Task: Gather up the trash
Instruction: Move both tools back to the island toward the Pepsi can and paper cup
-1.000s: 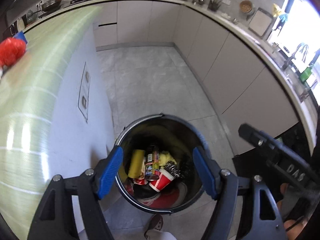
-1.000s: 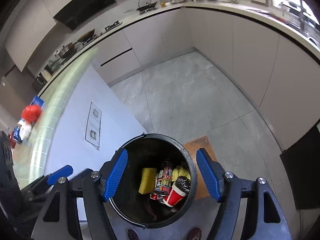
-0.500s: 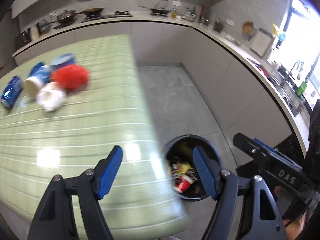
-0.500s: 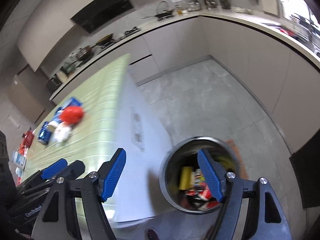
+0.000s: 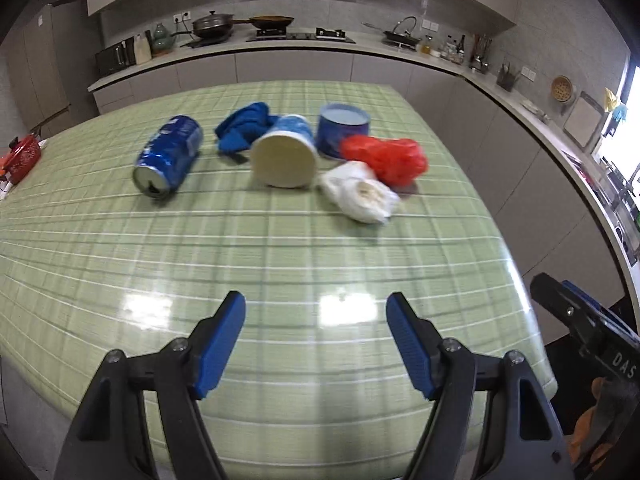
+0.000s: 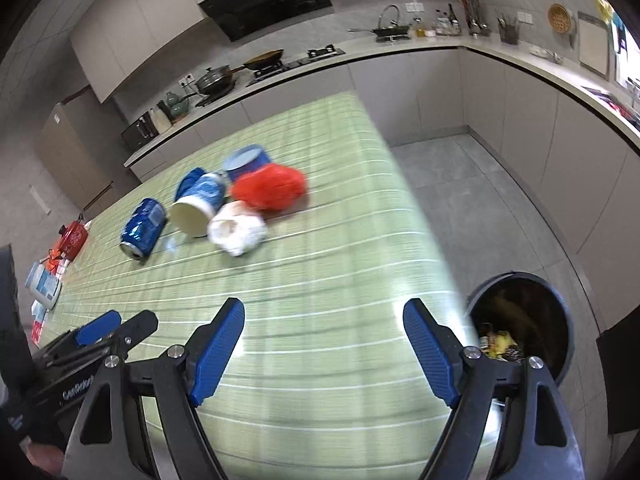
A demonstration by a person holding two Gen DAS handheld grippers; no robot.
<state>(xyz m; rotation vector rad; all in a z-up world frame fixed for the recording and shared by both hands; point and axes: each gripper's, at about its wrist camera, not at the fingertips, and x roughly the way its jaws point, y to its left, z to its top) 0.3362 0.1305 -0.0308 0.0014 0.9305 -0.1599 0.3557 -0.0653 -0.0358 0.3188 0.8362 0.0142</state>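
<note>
STEP: next pick being lined up | left gripper (image 5: 316, 340): being held agape, empty | right gripper (image 6: 324, 344): being opened, empty | TRASH: white wad (image 5: 362, 192), paper cup (image 5: 285, 152) lying ahead | NEXT: descent being called for.

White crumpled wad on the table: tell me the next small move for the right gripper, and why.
Probably reach forward and down to the white crumpled wad. The right gripper is empty, its jaws opening, over bare tablecloth. The wad lies nearest of the litter, and the bin stands just right.
</note>
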